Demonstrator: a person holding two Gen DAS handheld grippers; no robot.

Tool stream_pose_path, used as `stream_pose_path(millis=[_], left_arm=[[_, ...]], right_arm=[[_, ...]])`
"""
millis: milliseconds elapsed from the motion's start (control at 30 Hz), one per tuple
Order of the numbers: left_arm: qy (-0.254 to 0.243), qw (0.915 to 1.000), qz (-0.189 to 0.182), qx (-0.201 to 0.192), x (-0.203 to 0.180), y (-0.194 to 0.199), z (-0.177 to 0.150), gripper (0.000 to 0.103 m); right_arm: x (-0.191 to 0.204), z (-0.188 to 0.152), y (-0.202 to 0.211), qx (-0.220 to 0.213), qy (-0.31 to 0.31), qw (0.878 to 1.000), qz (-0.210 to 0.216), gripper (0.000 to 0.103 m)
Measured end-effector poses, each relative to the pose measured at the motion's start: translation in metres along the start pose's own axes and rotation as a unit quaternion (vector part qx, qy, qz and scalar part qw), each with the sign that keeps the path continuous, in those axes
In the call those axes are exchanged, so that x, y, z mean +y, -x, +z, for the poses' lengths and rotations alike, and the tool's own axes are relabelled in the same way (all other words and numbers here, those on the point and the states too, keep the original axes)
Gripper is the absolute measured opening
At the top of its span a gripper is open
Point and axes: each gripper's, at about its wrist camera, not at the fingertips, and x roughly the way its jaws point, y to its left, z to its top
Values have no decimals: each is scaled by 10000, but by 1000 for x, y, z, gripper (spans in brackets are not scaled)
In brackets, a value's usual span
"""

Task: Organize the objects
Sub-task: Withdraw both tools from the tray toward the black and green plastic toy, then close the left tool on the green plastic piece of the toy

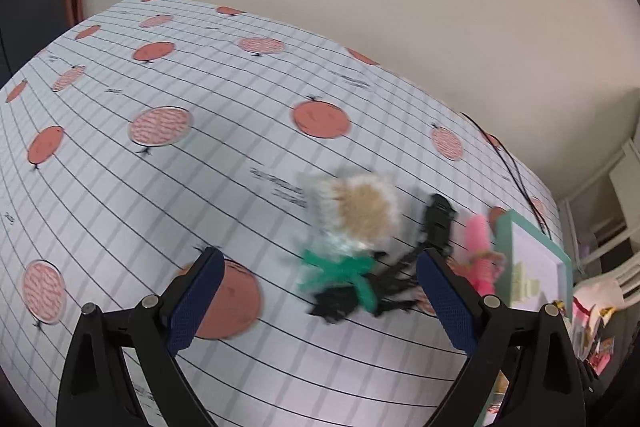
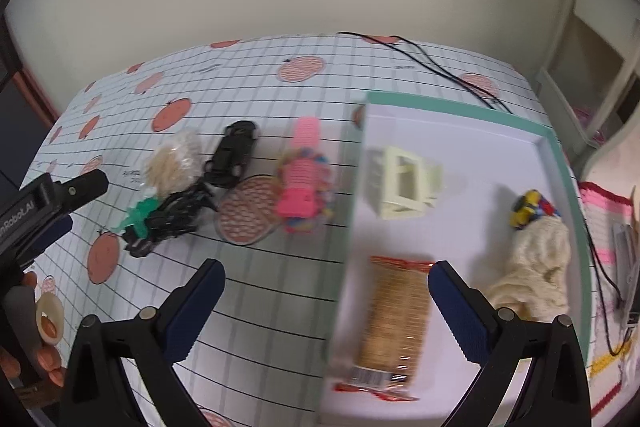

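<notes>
sorting looks midway: the left gripper (image 1: 320,297), jaws spread and empty, faces the wrapped puff bundle (image 1: 362,215) at frame centre, likely the next pick for the teal-rimmed tray (image 2: 452,107), while the right gripper (image 2: 326,311), also open, hovers over the cracker pack (image 2: 394,319).
</notes>
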Motion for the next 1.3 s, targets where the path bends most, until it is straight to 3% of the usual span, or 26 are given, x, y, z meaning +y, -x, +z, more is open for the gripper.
stream_pose_path(millis=[267, 533, 1133, 1300], left_arm=[[82, 9998, -19, 186, 21, -4, 5, 97], [-254, 9986, 2, 472, 8, -22, 0, 97], [-171, 9964, -323, 763, -11, -54, -10, 96], [-395, 9951, -422, 802, -17, -55, -12, 84]], right_arm=[[30, 1, -14, 141, 65, 9996, 239, 103], [39, -4, -23, 271, 100, 9992, 278, 103], [37, -5, -32, 369, 108, 9987, 345, 103], [37, -5, -32, 362, 99, 9987, 358, 103]])
